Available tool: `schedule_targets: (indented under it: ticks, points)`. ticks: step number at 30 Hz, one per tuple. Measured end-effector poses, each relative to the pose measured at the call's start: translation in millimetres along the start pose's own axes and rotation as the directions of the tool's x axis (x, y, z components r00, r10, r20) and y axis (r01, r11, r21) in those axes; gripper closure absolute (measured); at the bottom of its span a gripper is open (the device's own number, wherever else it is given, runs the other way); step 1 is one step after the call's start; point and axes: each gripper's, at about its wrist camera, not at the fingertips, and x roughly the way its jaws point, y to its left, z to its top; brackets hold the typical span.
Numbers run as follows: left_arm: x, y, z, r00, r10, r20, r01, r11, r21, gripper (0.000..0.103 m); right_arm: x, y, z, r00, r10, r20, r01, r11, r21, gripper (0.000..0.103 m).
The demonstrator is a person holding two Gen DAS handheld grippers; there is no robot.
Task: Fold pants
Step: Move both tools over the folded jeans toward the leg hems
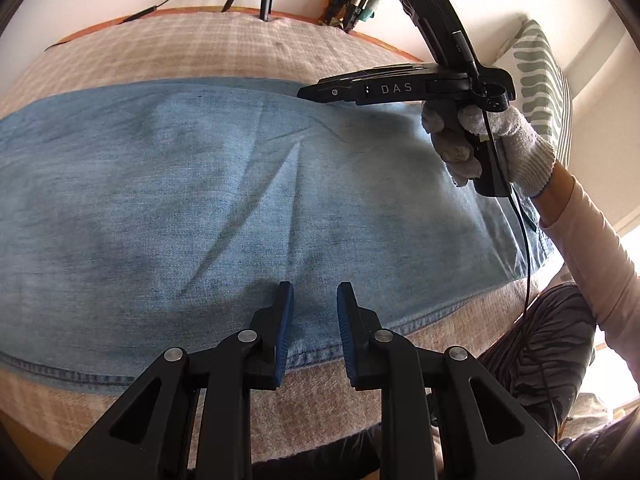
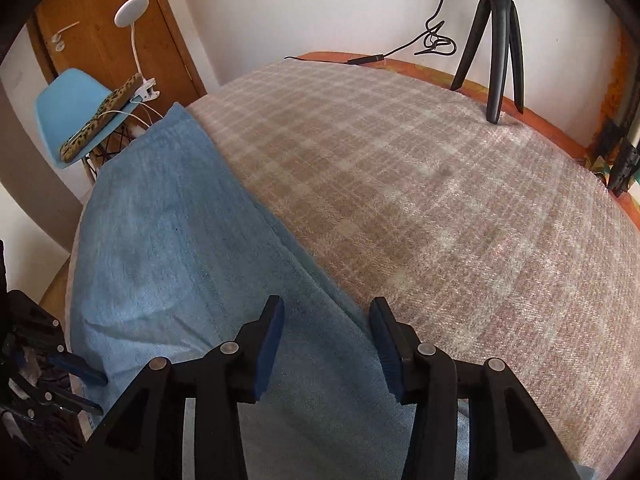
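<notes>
Left wrist view: pants (image 1: 200, 184) flat on blanket (image 1: 168, 52); left gripper (image 1: 314, 312), right gripper (image 2: 326, 344) jaws apart, empty.

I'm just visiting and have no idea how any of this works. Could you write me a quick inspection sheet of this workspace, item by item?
Surface: a bed under a beige checked blanket.
Job's things: light blue denim pants lying flat across it, a few creases showing.
Clutter: a black tripod standing at the far edge.
Grippers: left gripper and right gripper both open over the pants, nothing between the jaws; a white-gloved hand holds the right one.
Cables: a black cable along the wall; another hanging from the right handle.
Surroundings: blue chair, white lamp, wooden door, patterned pillow.
</notes>
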Motion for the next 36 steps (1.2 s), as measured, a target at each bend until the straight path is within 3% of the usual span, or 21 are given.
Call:
schedule_targets:
  ticks: [2,4,5,7,8,10,12,14,16,18,20,23,26,30,33,36]
  points:
    - [1.0,1.9,1.5,1.0,-0.006,-0.001,0.006,1.0,-0.005,0.083,-2.6,4.0,-2.1,0.999,-0.034,0.009,0.035,0.999,-0.024,0.087]
    - [-0.1,0.5,0.3,1.0,-0.001,0.0,0.001,1.0,0.002,0.083,-6.5,0.5,-1.6,0.998,-0.05,0.036,0.05,0.999,-0.011,0.102]
    - [0.0,-0.8,0.1,1.0,0.005,0.001,-0.005,1.0,0.008,0.083,-6.4,-2.7,0.0,0.996,-0.074,0.044,0.074,0.997,0.009,0.103]
    - [0.6,-3.4,0.2,1.0,0.016,0.0,-0.016,1.0,0.024,0.083,-2.2,-11.2,3.0,0.974,-0.224,0.045,0.221,0.974,0.057,0.103]
    - [-0.1,-4.3,-0.1,1.0,0.018,-0.001,-0.018,1.0,0.025,0.083,0.4,-16.4,3.5,0.971,-0.235,0.034,0.232,0.97,0.077,0.103]
    - [-5.5,-2.7,-0.6,1.0,0.013,0.008,-0.013,1.0,0.013,0.083,-4.6,-22.3,4.0,0.989,-0.142,0.047,0.136,0.984,0.112,0.103]
    - [-17.4,2.9,-0.4,0.999,0.021,0.045,-0.021,1.0,-0.001,0.083,-16.0,-16.5,7.8,0.992,-0.097,0.086,0.088,0.991,0.101,0.1]
    - [-33.2,16.3,0.8,0.995,0.034,0.094,-0.03,0.999,-0.043,0.083,-24.9,-6.0,11.3,0.989,-0.105,0.107,0.095,0.991,0.092,0.08]
    - [-49.9,35.3,0.1,0.987,0.061,0.146,-0.046,0.993,-0.106,0.069,-30.4,-0.5,11.5,0.99,-0.085,0.111,0.073,0.992,0.107,0.077]
    - [-66.5,58.6,-2.8,0.977,0.096,0.189,-0.063,0.983,-0.173,0.06,-34.9,7.1,11.2,0.99,-0.079,0.118,0.066,0.992,0.107,0.063]
    - [-81.5,84.8,-8.5,0.966,0.137,0.218,-0.079,0.964,-0.253,0.06,-37.7,18.1,10.4,0.99,-0.092,0.109,0.081,0.992,0.101,0.06]
    - [-102.6,129.4,-21.5,0.95,0.195,0.245,-0.087,0.917,-0.39,0.055,-44.3,32.8,8.0,0.991,-0.082,0.103,0.071,0.992,0.101,0.053]
    - [-121.7,172.3,-36.8,0.924,0.292,0.247,-0.131,0.848,-0.513,0.053,-52.1,48.7,8.4,0.991,-0.09,0.102,0.081,0.993,0.089,0.051]
    - [-144.1,230.2,-59.6,0.902,0.365,0.232,-0.122,0.73,-0.672,0.051,-60.6,76.6,7.1,0.992,-0.074,0.101,0.07,0.996,0.048,0.049]
    - [-157.6,267.5,-83.8,0.874,0.447,0.193,-0.145,0.618,-0.772,0.05,-63.9,101.2,-0.1,0.993,-0.069,0.092,0.068,0.998,0.015,0.049]
    - [-163.2,300.0,-101.9,0.873,0.451,0.186,-0.101,0.541,-0.835,0.05,-66.4,123.2,-7.3,0.993,-0.032,0.109,0.031,0.999,0.009,0.049]
